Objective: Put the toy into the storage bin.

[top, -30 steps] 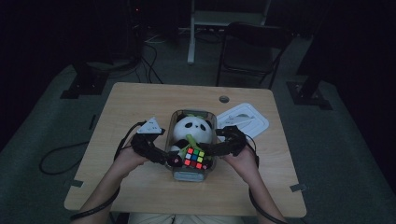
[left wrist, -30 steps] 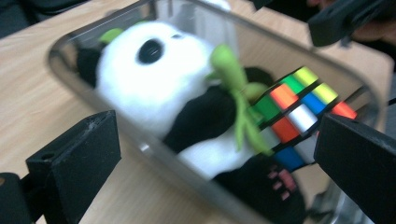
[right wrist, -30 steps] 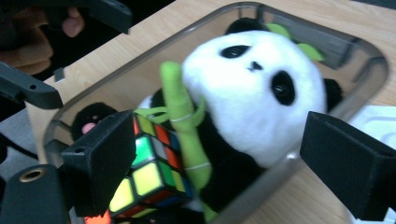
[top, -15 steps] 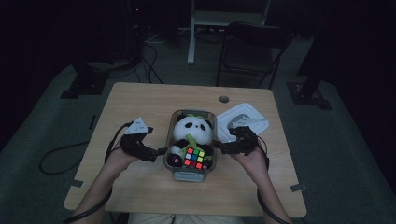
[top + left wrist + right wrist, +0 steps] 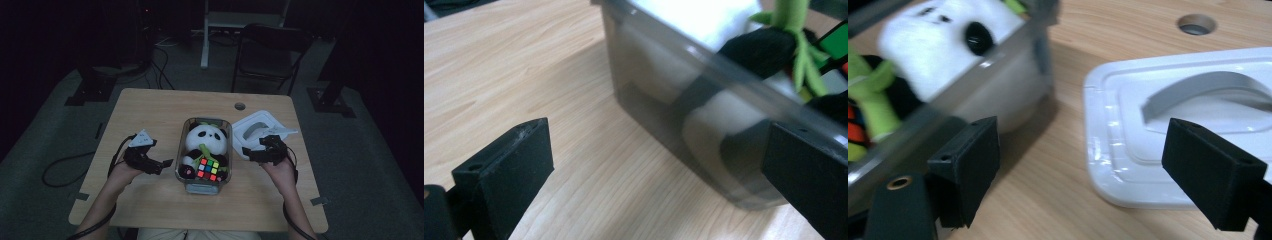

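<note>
A clear plastic container (image 5: 202, 187) stands mid-table. In it are a panda plush (image 5: 205, 135) and a colourful puzzle cube (image 5: 208, 169). My left gripper (image 5: 162, 165) hovers just left of the container, open, with bare table between its jaws. In the left gripper view (image 5: 659, 172) the container wall (image 5: 664, 85) lies close ahead to the right. My right gripper (image 5: 248, 152) is open on the container's right, by the white lid (image 5: 260, 127). Its jaws have just been closing slightly, with nothing gripped. The right gripper view (image 5: 1090, 167) has the lid (image 5: 1198, 100) ahead right and the container (image 5: 1013, 75) to the left.
The lid lies flat on the table's right side, handle up. Behind it is a round cable hole (image 5: 240, 106). A dark chair (image 5: 270, 50) and stand legs are on the floor beyond the far edge. Bare wood spreads left of the left hand.
Both hands have drawn away from the container's sides and lowered toward the table, the left one going left and the right one going right toward the lid. The container has stayed put.
</note>
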`<action>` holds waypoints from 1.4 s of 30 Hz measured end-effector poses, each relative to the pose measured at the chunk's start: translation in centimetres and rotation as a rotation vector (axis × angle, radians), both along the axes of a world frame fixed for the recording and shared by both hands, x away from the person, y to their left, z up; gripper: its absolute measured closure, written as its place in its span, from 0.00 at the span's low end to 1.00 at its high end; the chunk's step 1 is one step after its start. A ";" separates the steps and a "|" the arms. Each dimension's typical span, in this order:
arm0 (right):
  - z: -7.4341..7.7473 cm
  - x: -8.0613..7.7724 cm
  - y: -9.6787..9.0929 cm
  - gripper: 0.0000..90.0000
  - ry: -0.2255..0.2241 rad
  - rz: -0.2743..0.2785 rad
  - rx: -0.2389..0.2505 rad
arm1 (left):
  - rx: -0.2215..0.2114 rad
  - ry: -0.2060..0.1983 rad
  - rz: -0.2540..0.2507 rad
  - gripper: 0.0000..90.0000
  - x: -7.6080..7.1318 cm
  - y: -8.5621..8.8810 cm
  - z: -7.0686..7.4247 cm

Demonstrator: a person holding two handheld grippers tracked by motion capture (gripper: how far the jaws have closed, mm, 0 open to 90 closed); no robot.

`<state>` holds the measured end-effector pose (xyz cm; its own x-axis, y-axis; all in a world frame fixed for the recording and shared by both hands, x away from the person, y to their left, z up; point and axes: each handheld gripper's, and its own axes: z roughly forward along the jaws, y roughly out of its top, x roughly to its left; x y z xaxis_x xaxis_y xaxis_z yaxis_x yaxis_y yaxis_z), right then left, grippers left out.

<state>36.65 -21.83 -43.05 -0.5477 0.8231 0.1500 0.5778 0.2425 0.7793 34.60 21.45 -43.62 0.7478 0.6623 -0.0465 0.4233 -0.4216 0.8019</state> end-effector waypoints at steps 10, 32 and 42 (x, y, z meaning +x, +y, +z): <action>-1.0 0.8 -2.4 0.17 -0.062 -0.079 -0.008 | 0.014 0.031 0.036 0.02 -0.2 1.4 -1.6; -5.6 6.1 -0.6 0.27 0.002 -0.308 -0.020 | 0.053 0.045 0.078 0.01 -1.0 2.2 -3.9; -6.7 8.6 2.2 0.28 0.016 -0.450 -0.073 | 0.034 0.042 0.089 0.02 -1.0 2.5 -4.2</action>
